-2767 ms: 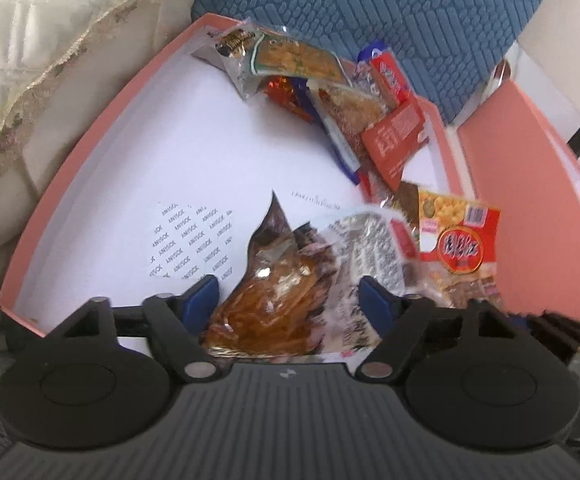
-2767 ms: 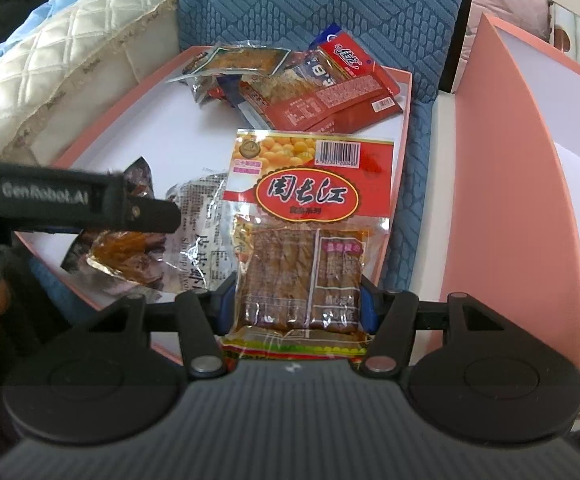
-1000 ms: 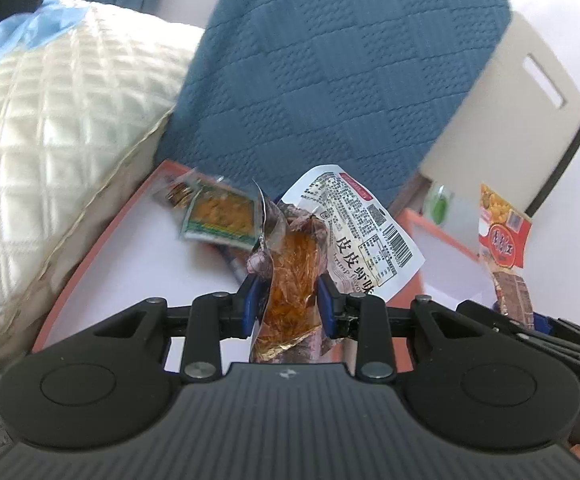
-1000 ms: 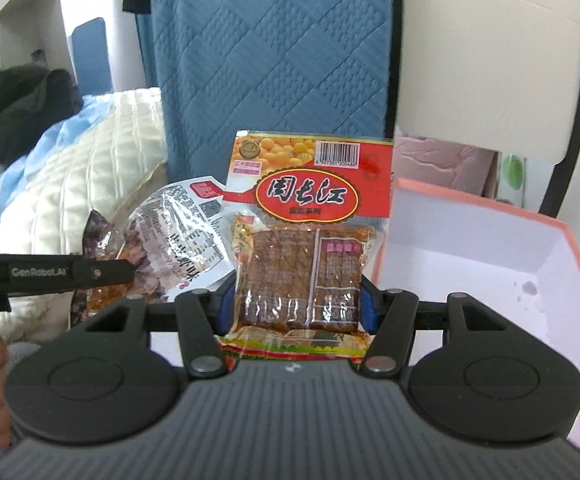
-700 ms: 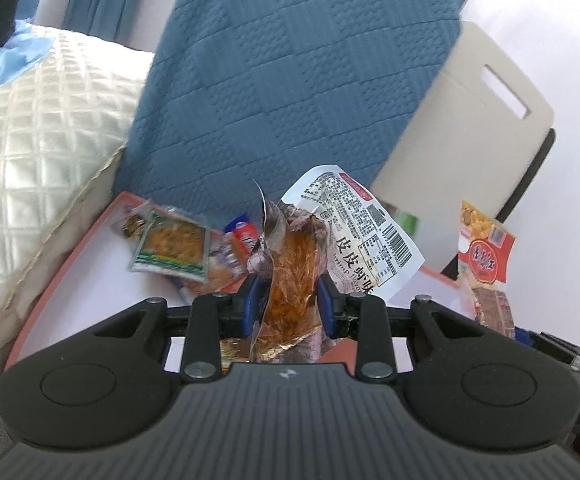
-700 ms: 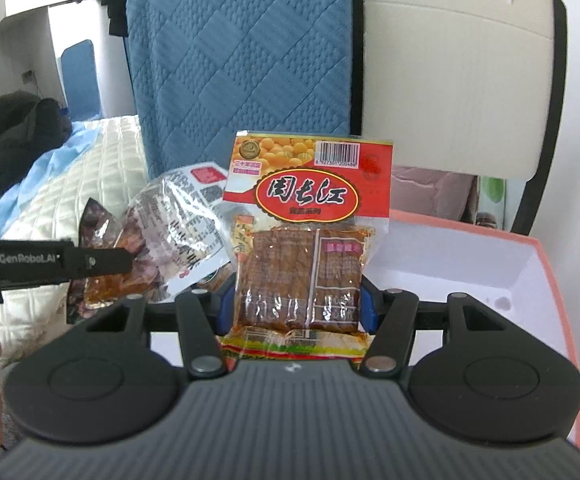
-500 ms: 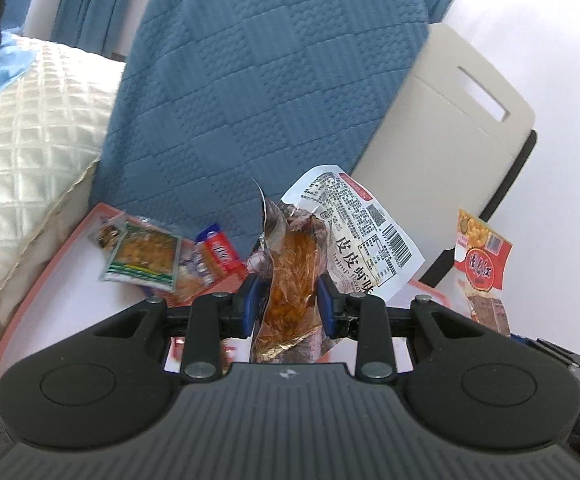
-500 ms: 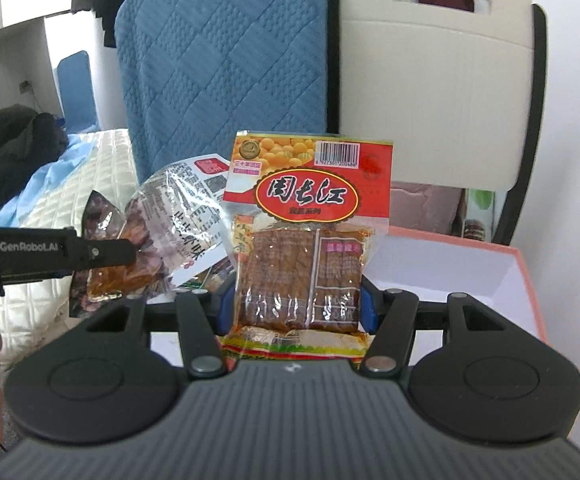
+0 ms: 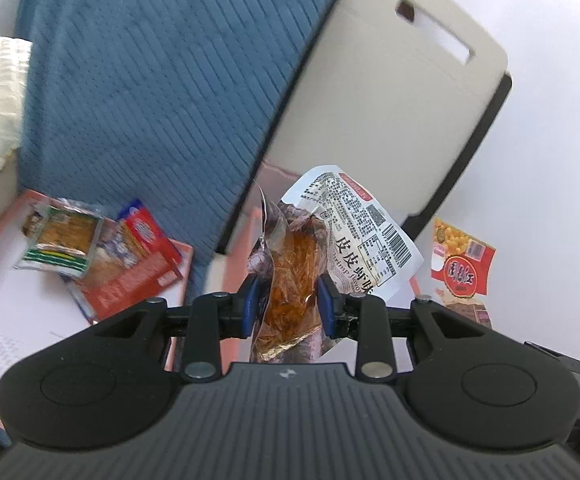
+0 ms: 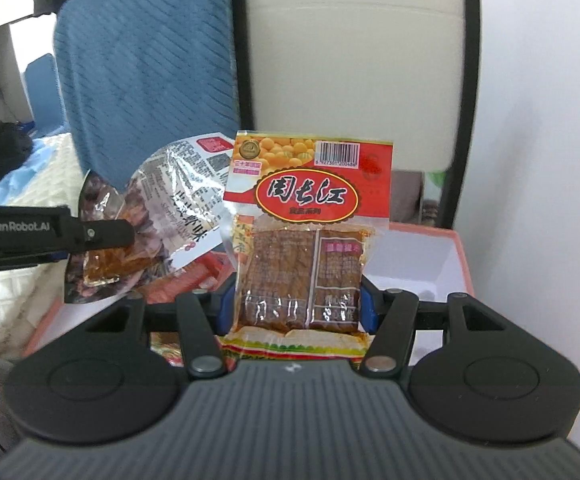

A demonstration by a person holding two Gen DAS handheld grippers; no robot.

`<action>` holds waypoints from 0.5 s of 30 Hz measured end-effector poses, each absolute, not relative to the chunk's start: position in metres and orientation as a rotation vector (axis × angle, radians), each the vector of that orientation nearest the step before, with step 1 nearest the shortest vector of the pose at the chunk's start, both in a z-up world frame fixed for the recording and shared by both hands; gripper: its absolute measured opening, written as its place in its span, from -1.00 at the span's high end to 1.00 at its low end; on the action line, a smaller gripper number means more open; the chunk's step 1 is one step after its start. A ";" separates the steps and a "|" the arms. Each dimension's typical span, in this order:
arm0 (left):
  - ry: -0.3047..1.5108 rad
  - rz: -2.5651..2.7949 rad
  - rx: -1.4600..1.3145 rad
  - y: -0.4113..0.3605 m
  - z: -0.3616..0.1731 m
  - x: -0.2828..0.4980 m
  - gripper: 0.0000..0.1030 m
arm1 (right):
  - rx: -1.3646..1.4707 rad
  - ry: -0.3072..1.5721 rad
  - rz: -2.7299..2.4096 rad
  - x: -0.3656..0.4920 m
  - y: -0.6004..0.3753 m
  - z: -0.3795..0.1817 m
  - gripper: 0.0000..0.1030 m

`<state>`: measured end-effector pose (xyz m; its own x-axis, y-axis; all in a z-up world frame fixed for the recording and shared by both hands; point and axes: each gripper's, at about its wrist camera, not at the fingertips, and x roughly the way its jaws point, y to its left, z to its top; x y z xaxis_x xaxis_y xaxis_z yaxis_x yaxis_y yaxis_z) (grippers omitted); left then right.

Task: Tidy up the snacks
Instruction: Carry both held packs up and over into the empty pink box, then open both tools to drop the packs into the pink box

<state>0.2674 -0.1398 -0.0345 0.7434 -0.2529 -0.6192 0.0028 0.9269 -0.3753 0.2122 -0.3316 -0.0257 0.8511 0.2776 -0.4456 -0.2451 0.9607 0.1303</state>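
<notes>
Two snack packets held aloft between boxes: the left gripper [image 9: 288,306] pinches a crinkled shrimp-snack bag [image 9: 309,264] by its lower half, its blue pads pressed against the bag's sides so the printed back fans upward; the right gripper [image 10: 295,306] clamps a red tofu packet [image 10: 303,236] across its clear window, upright with its label facing the camera, probably so the flat pack does not flop; both packets hang clear of any surface, side by side. Below left, a shallow pink tray [image 9: 8,216] holds the remaining snacks [image 9: 98,256], piled at its far corner against a blue cushion [image 9: 150,80]; to the right, a deeper pink box [image 10: 459,256] stands open and bare, seemingly the destination; a cream chair back [image 10: 353,64] rises behind it.
</notes>
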 end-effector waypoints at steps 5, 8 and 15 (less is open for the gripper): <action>0.795 -0.166 -0.324 -0.167 -0.066 0.285 0.31 | 0.088 0.546 0.254 0.233 -0.353 -0.055 -0.16; 0.849 -0.181 -0.294 -0.179 -0.087 0.293 0.31 | 0.102 0.588 0.241 0.246 -0.362 -0.076 -0.16; 0.927 -0.177 -0.270 -0.193 -0.122 0.305 0.31 | 0.124 0.680 0.229 0.274 -0.374 -0.117 -0.16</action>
<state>0.3048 -0.1932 -0.1225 0.5895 -0.2650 -0.7631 0.0343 0.9520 -0.3041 0.2744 -0.3743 -0.1171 0.7535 0.2495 -0.6083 -0.1689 0.9676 0.1878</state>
